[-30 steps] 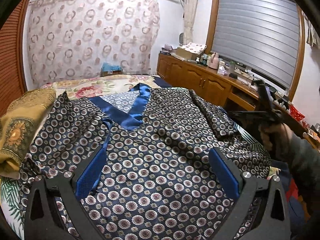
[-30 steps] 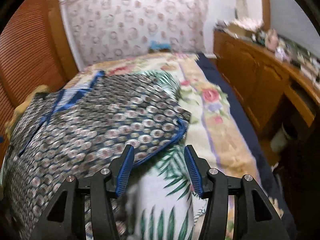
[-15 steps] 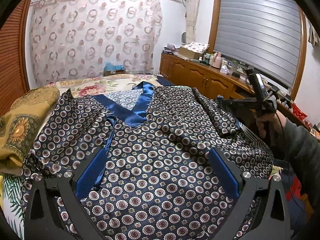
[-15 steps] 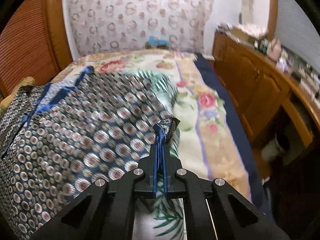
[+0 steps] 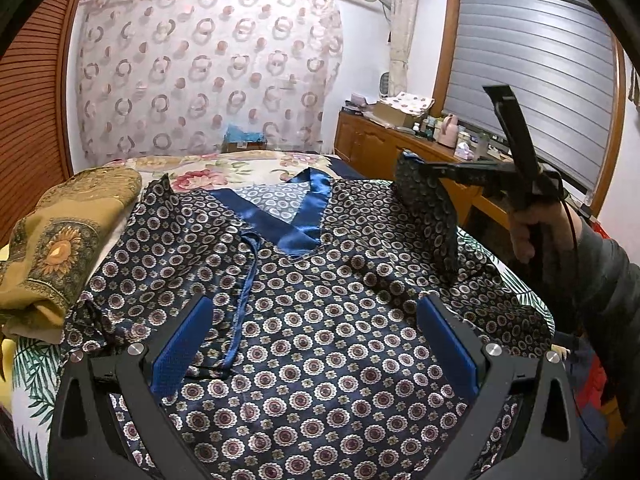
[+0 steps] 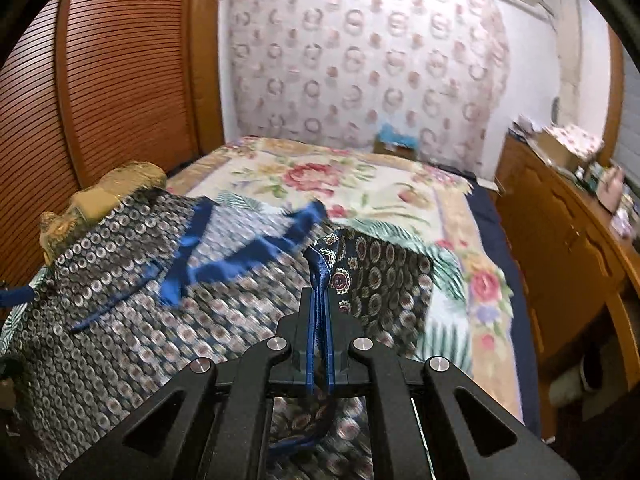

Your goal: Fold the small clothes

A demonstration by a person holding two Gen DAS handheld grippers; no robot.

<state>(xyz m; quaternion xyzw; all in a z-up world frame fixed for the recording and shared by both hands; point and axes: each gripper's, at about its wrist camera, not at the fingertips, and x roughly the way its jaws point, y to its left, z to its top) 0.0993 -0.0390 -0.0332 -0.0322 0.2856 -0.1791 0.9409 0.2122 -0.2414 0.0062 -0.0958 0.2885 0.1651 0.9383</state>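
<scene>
Right fingers: I see my right gripper (image 6: 319, 300) clamped flat, its blue pads (image 6: 309, 320) pinching the blue-trimmed edge of the sleeve (image 6: 376, 276).
Right grip from the other camera: the right gripper (image 5: 416, 168) holds the sleeve (image 5: 430, 216) lifted off the bed, cloth hanging down from the fingertips to the shirt's right side.
Right hand: my hand (image 5: 536, 228) wraps the handle, a dark sleeved forearm (image 5: 612, 280) running off the right edge.
Left fingers: my left gripper (image 5: 316, 344) stands wide apart, its blue pads (image 5: 182, 348) holding nothing, poised over the lower front of the garment; I cannot tell whether the tips touch the cloth.
Garment: the navy patterned shirt (image 5: 312, 340) lies spread front-up across the bed, blue satin collar (image 5: 296, 216) pointing away from me, a thin blue tie strap (image 5: 244, 292) trailing down its left half.
Left of the garment: a folded yellow-brown cloth (image 5: 60, 240) sits at the shirt's left shoulder, touching it.
Underneath: a floral bedspread (image 6: 360, 184) shows beyond the collar and along the right side.
Room edge: a wooden cabinet (image 5: 380, 148) runs along the right wall, cluttered on top; a patterned curtain (image 5: 208, 72) hangs behind the bed.
</scene>
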